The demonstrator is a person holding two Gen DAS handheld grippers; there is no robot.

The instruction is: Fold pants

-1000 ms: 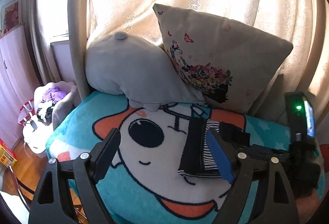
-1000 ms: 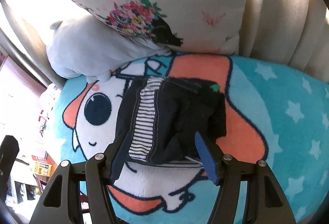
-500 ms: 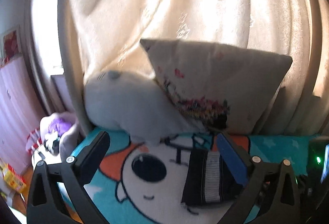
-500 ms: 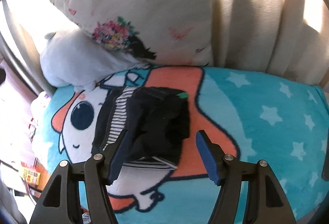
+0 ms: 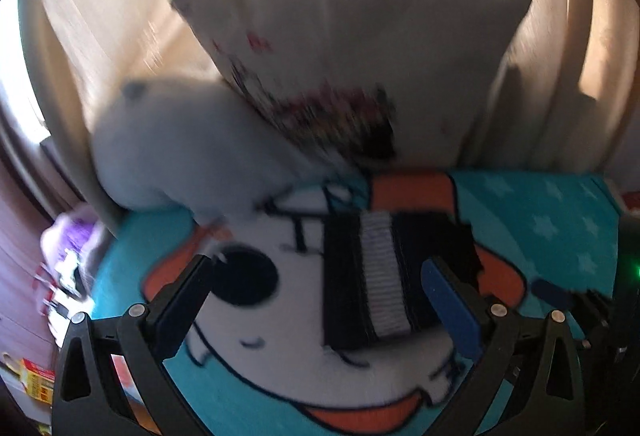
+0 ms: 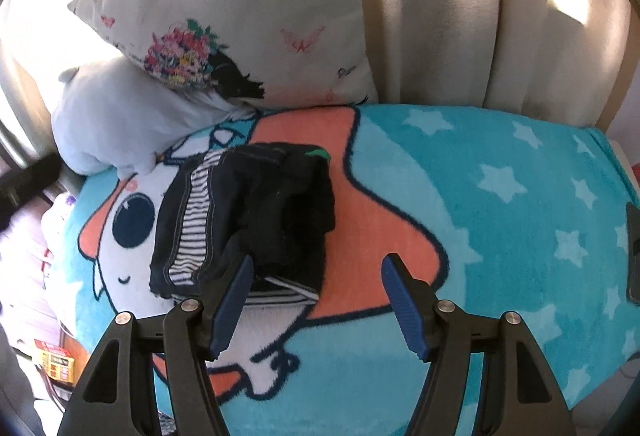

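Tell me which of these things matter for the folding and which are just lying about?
For the job: folded pants; left hand-held gripper, right hand-held gripper, both open.

Lying about: floral pillow, grey plush, cartoon blanket, curtain.

We can't read any text here. The yellow and red box on the floor carries print, but it's too small for us to make out. The blanket shows only cartoon art and stars.

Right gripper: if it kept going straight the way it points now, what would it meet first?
Probably the bare blanket just right of the folded pants. The right gripper is open and empty, its left finger overlapping the pants' near edge, so that finger might brush them; depth is unclear.
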